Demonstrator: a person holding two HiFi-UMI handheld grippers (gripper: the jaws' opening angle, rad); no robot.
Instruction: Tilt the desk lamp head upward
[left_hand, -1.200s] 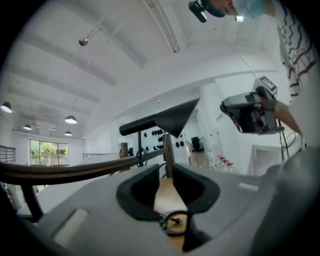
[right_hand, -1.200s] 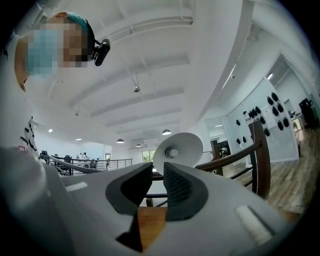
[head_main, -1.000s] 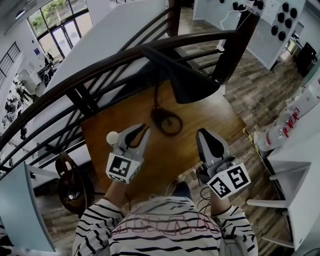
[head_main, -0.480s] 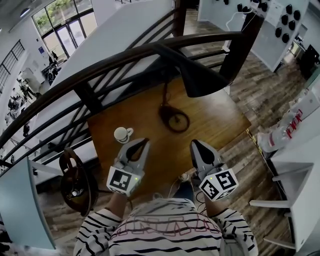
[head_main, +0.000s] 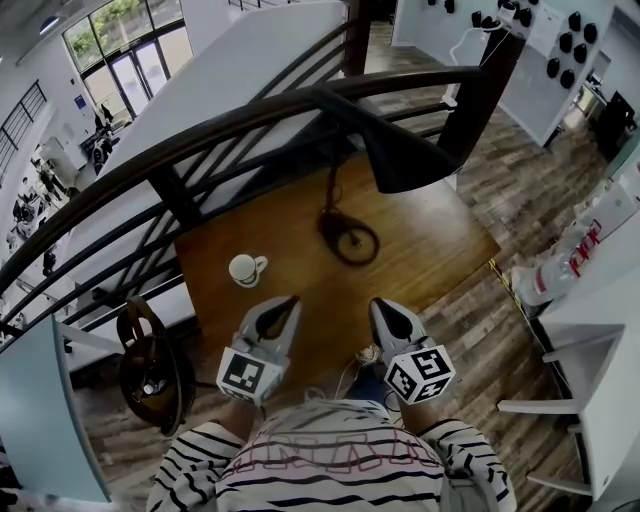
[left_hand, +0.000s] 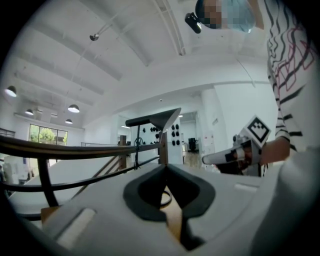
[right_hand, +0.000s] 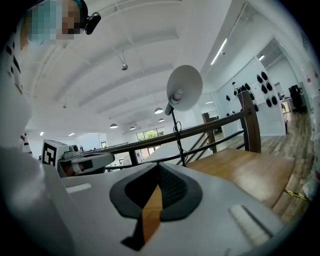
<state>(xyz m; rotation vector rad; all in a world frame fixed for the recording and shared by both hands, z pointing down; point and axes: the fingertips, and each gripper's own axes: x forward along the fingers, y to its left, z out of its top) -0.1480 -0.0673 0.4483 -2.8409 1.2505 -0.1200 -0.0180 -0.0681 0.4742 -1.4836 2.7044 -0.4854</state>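
Observation:
The desk lamp stands on the wooden table (head_main: 440, 250): a dark cone head (head_main: 400, 150) on a thin stem (head_main: 330, 195) over a ring base (head_main: 350, 240). In the right gripper view the lamp head (right_hand: 184, 89) shows its pale inside, and its rim (left_hand: 155, 119) shows side-on in the left gripper view. My left gripper (head_main: 290, 301) and right gripper (head_main: 378, 304) hover at the table's near edge, well short of the lamp. Both are shut with nothing between the jaws, as seen in each gripper's own view: left gripper (left_hand: 166, 167), right gripper (right_hand: 159, 167).
A white cup (head_main: 244, 269) sits on the table left of the lamp base. A dark curved railing (head_main: 250, 110) runs behind the table, close to the lamp head. A round dark chair (head_main: 150, 360) stands at the left, a white table (head_main: 600, 330) at the right.
Both grippers have drawn back from the lamp base toward my body and their jaws have closed. The white cup, earlier half behind the left gripper, now shows fully.

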